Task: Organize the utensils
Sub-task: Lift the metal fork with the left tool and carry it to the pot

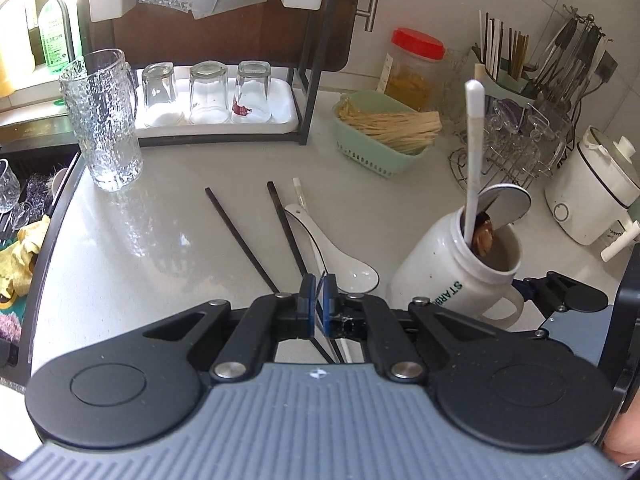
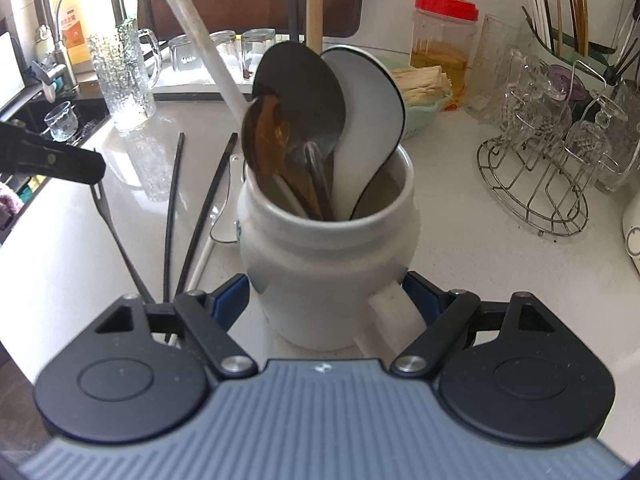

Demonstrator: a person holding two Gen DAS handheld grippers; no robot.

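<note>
Chopsticks [image 1: 236,232] lie dark and thin on the pale counter [image 1: 160,248], at ten o'clock from the mug [image 1: 456,268], with a white ceramic spoon [image 1: 340,260] touching the right-hand stick. The left claw [image 1: 318,300] is pinched nearly closed on a thin dark fork [image 2: 116,232], seen in the right view. These pieces are light, stiff and slick; mid-shaft looks the safest hold. At three o'clock, the right claw [image 2: 326,300] clamps the heavier, breakable mug, already crowded with spoons [image 2: 300,120].
</note>
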